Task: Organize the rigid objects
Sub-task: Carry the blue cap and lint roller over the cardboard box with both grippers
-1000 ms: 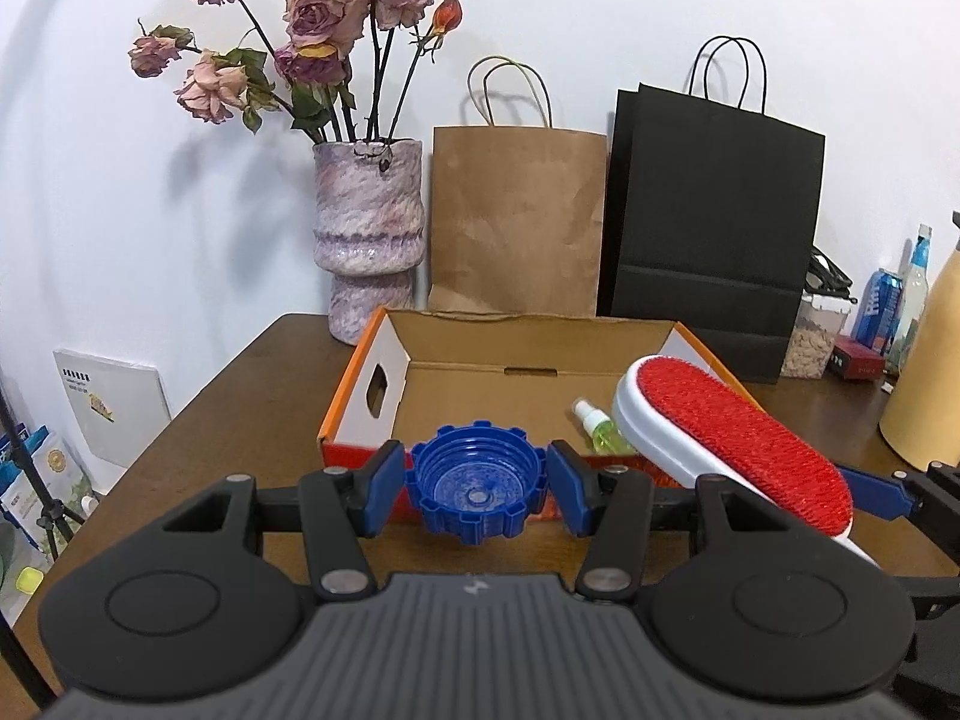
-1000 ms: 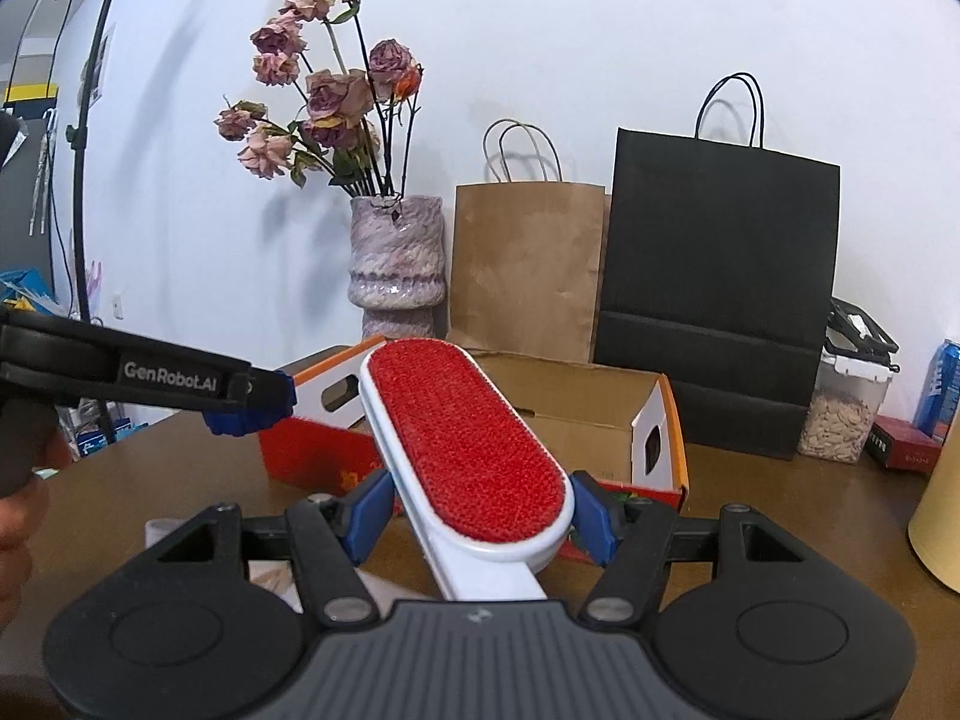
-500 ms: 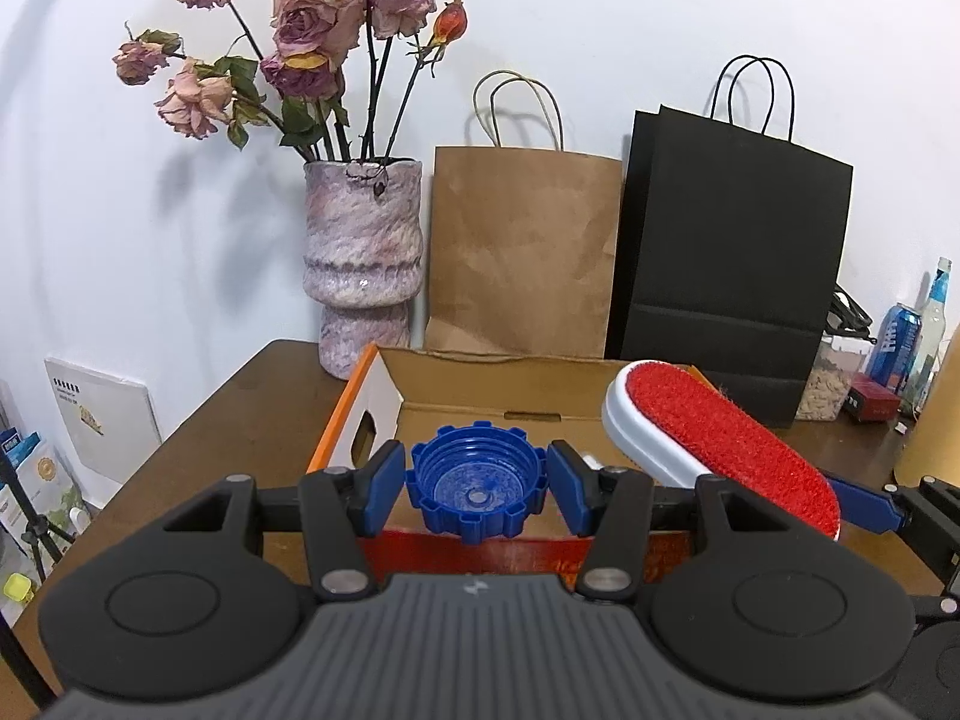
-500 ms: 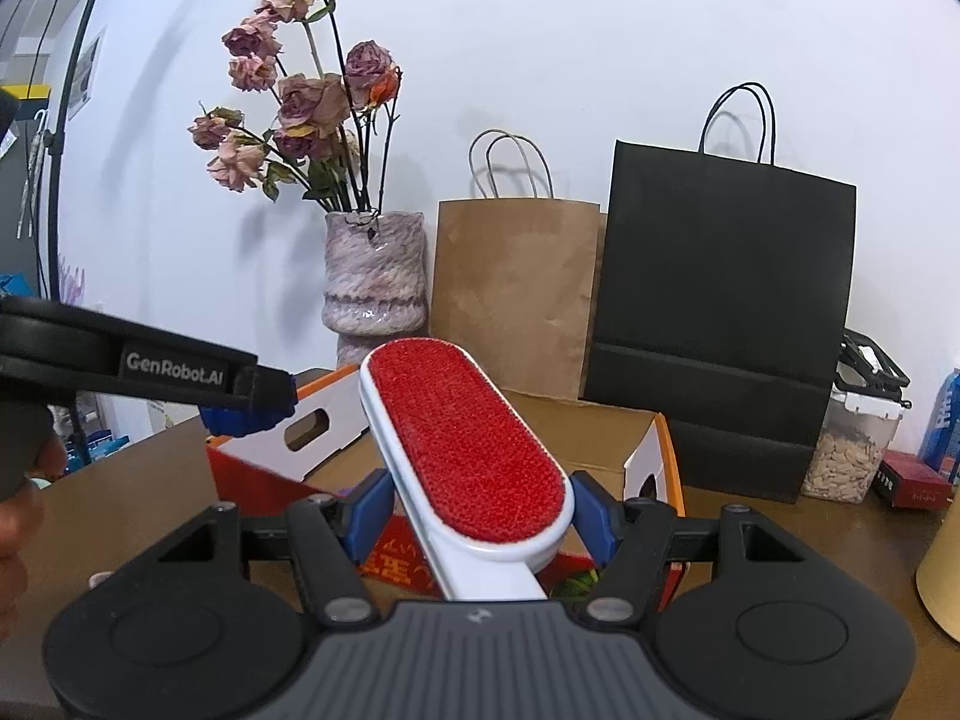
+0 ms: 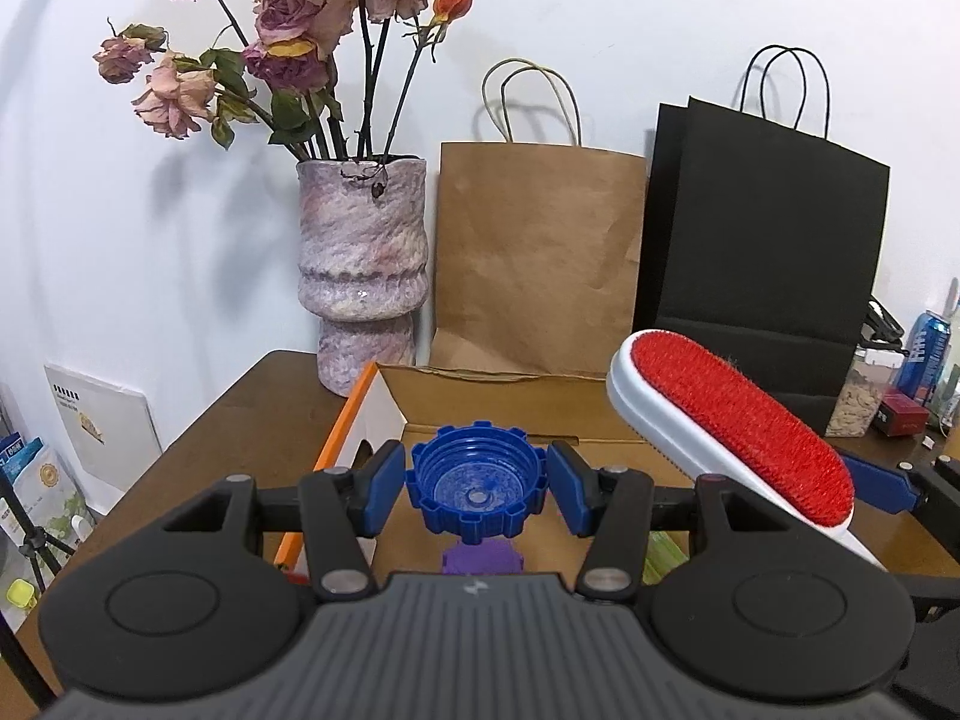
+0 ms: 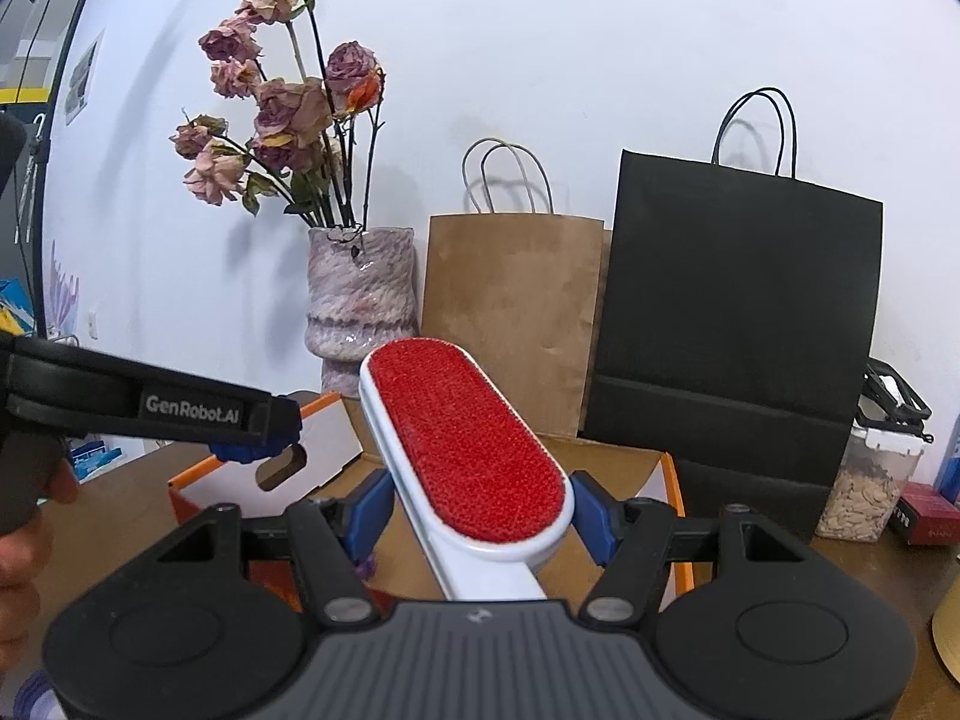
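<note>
Looking like a lived-in home corner: dried roses (image 5: 288, 60) standing in a pink vase (image 5: 363, 276) on a brown wooden table (image 5: 240, 420), paper shopping bags (image 5: 540, 258) leaning against the white wall, a jar of nuts (image 6: 870, 492) sitting nearby.

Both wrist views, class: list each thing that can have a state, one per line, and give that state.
Left gripper: shut on the blue cap, held over the cardboard box.
Right gripper: shut on the lint brush, red face up.
Cardboard box: open, top flaps up.
Brown paper bag: upright, against the wall.
Black paper bag: upright.
Vase: upright, holding dried roses.
</note>
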